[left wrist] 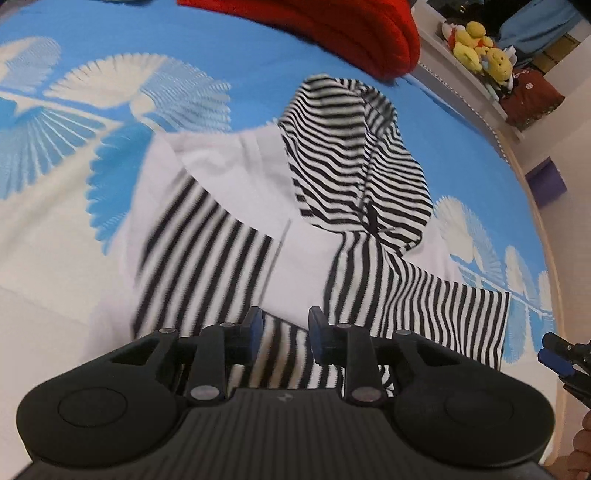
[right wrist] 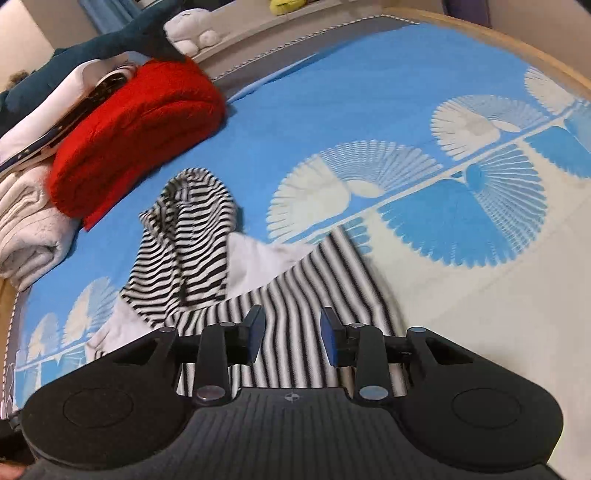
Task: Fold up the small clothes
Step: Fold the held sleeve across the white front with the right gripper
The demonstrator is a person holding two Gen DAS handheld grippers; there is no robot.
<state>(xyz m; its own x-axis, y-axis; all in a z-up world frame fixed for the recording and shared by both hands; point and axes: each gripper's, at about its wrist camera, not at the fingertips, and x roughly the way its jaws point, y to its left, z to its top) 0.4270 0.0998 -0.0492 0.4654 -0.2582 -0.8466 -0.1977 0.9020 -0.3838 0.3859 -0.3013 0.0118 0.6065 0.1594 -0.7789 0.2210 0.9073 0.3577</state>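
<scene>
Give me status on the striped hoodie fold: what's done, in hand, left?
Done: both striped sleeves of the striped hoodie look folded in across its white body; a folded red sweater is stacked at the bed's edge. In hand: nothing gripped; left gripper and right gripper hover open over striped fabric. Left: hood lies crumpled; body still needs folding up.

The near end of the striped top (left wrist: 229, 258) is smeared with blur and runs under the left gripper (left wrist: 285, 334) (its hem hidden). The red knit (left wrist: 332, 33) is cut by the top edge. The right gripper (left wrist: 554, 360) is cut by the right edge. The shelf toys (left wrist: 480, 48) are too small to identify.
</scene>
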